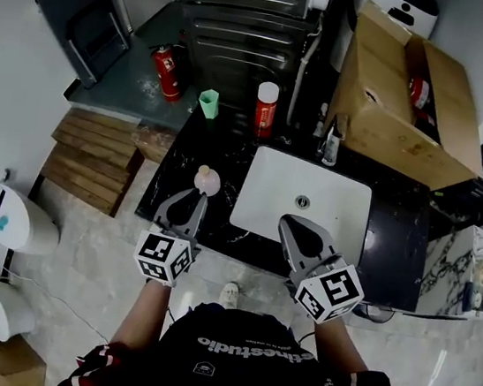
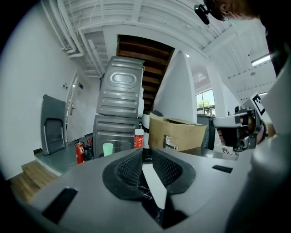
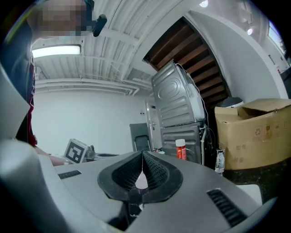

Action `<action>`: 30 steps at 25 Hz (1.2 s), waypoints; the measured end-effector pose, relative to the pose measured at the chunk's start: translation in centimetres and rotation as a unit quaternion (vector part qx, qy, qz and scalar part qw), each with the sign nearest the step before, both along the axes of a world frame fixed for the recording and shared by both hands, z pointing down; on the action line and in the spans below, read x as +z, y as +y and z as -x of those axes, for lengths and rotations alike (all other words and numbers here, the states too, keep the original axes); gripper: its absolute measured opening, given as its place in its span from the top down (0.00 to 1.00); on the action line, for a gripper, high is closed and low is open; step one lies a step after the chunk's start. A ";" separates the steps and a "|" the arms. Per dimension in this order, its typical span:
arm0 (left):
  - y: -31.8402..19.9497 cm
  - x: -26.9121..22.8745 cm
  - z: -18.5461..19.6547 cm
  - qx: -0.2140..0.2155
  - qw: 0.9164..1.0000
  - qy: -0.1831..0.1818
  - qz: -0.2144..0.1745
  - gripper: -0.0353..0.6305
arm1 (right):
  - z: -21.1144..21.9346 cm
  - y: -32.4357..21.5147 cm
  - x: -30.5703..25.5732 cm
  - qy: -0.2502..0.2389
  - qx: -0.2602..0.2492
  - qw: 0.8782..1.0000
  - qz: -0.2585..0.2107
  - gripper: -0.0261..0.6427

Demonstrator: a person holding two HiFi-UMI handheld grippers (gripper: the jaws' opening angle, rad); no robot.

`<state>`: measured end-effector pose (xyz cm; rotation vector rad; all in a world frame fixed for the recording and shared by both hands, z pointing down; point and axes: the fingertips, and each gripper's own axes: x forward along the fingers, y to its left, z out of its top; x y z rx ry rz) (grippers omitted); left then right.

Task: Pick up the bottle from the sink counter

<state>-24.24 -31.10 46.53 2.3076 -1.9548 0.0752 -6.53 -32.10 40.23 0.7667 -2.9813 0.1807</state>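
The red bottle [image 1: 266, 108] with its white cap stands upright at the back of the black counter [image 1: 397, 227], at about eleven o'clock from the white sink [image 1: 264, 191], untouched. A green cup [image 1: 208, 103] sits near it at nine o'clock, and a small clear bottle [image 1: 331, 147] stands by the tap at about three o'clock. The left gripper [image 1: 194, 197] hovers over the front of the counter at the sink's eight o'clock, its fingers a narrow slit apart with nothing between them; the red bottle lies at about one o'clock from its tips, well apart. Just past those tips sits a small pale pink thing [image 1: 208, 180] I can't identify. The right gripper [image 1: 297, 227] hangs over the sink's front edge at six o'clock, its fingers pressed together and empty. A cardboard box [image 1: 384, 127] stands behind the sink at one o'clock.
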 end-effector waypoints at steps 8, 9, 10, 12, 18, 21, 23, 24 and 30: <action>-7.2 9.1 4.6 -0.011 0.999 -0.014 0.051 0.62 | 4.4 -4.2 3.5 0.024 0.007 0.999 0.031 0.90; -8.0 10.2 4.9 -0.012 0.998 -0.014 0.057 0.60 | 4.7 -4.7 4.0 0.027 0.010 0.999 0.036 0.90; -8.7 11.1 5.1 -0.013 0.998 -0.015 0.063 0.60 | 5.0 -5.2 4.5 0.029 0.013 0.999 0.042 0.90; -9.9 12.4 5.4 -0.010 0.997 -0.022 0.070 0.60 | 5.6 -6.0 5.4 0.036 0.018 0.998 0.052 0.90; -11.5 12.9 6.0 -0.007 0.998 -0.042 0.049 0.69 | 5.8 -7.5 7.4 0.054 0.036 0.996 0.068 0.90; -11.5 12.9 6.0 -0.005 0.998 -0.042 0.043 0.72 | 5.3 -7.8 7.7 0.056 0.046 0.995 0.073 0.90; -11.3 13.0 5.9 -0.001 0.998 -0.038 0.044 0.72 | 4.9 -7.7 7.4 0.054 0.053 0.994 0.074 0.90; -11.3 13.0 5.9 0.002 0.998 -0.037 0.044 0.72 | 4.7 -7.7 7.2 0.054 0.056 0.994 0.073 0.90; -10.5 11.5 5.1 0.017 0.998 -0.050 0.037 0.73 | 1.9 -6.9 5.8 0.052 0.069 0.994 0.068 0.90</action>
